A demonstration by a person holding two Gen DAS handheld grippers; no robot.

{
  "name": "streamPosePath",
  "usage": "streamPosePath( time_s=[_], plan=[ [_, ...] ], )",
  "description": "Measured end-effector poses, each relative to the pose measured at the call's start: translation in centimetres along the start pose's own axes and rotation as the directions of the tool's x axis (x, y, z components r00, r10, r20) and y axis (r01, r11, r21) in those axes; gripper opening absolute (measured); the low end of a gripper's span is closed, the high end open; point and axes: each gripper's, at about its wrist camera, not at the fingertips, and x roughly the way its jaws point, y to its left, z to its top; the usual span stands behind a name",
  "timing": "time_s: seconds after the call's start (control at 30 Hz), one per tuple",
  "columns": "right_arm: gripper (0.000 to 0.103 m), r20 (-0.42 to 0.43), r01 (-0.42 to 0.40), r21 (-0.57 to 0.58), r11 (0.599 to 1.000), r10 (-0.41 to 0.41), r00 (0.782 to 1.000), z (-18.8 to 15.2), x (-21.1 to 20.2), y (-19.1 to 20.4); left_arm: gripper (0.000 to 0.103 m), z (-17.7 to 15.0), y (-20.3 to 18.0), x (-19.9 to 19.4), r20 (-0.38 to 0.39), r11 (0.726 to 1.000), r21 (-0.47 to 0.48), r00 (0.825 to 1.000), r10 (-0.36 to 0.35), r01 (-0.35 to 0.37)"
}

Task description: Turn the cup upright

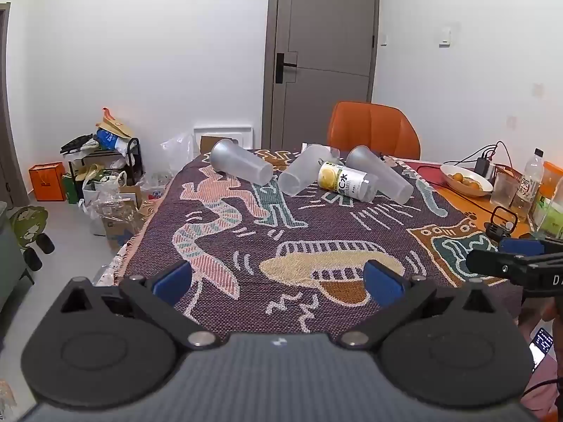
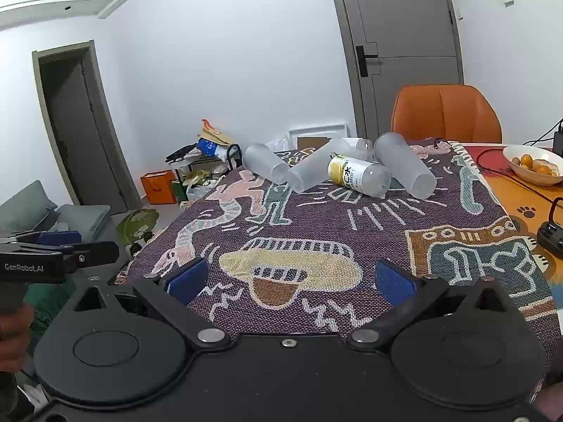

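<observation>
Both claws gape wide, empty: left claw (image 1: 278, 281), right claw (image 2: 304, 283). Three frosted cups (image 1: 242, 167) lie toppled mid-frame, well beyond them, flanking a lemon-label bottle (image 1: 346, 181) on the blanket-covered surface (image 1: 316, 232).

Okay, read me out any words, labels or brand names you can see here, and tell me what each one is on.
"GenRobot.AI": on the side of the left gripper, seen from the right wrist.
"C水", partly readable: on the lying bottle.
"茉莉", roughly: on the standing bottle.
"D", cut off: on the right gripper.
Phone screen: too small to read.
</observation>
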Motion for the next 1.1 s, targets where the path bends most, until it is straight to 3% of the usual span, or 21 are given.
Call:
streamPosePath(
  time_s=[1.1],
  plan=[
    [0.103, 0.011, 0.003, -0.002, 1.000, -0.003, 1.000, 0.22, -0.36, 0.25, 0.103, 0.72, -0.25, -0.75, 0.037, 1.000, 0.018, 0.999, -0.018, 0.018]
  ],
)
